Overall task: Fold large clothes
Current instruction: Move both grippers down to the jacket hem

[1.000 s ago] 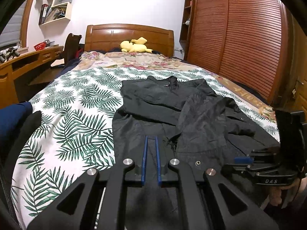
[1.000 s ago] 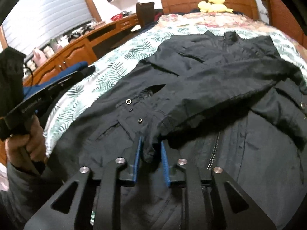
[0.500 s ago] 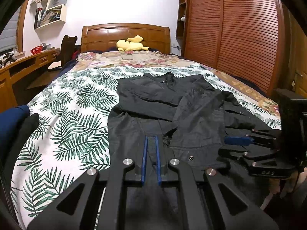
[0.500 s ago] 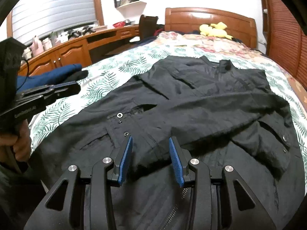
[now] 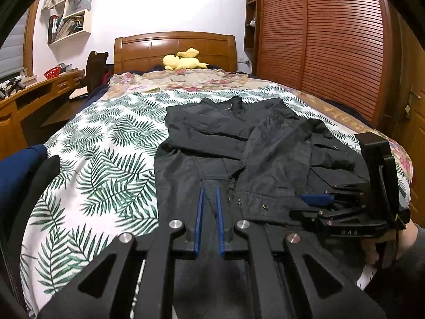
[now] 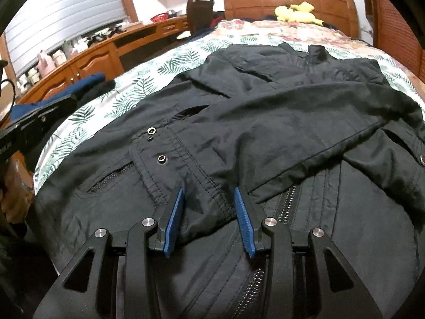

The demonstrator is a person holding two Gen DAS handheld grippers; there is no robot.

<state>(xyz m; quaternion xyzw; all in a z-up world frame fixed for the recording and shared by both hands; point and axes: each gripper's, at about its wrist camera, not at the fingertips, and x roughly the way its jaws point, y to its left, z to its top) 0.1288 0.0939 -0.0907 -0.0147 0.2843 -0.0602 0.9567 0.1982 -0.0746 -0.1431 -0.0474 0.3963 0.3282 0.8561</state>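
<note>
Jacket (image 6: 265,122) on bed (image 5: 106,164): one sleeve (image 6: 305,138) folded across, toward 9 o'clock; body unfolded. Right hand-held gripper (image 6: 208,207) wide, empty; left hand-held gripper (image 5: 209,207) narrow, apparently empty.

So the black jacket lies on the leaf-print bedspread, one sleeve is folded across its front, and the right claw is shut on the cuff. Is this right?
Not quite. The right claw is open: the right wrist view shows its blue pads apart, with the cuff lying loose between them. The rest holds: the black jacket lies on the leaf-print bedspread, one sleeve folded across its front.
</note>
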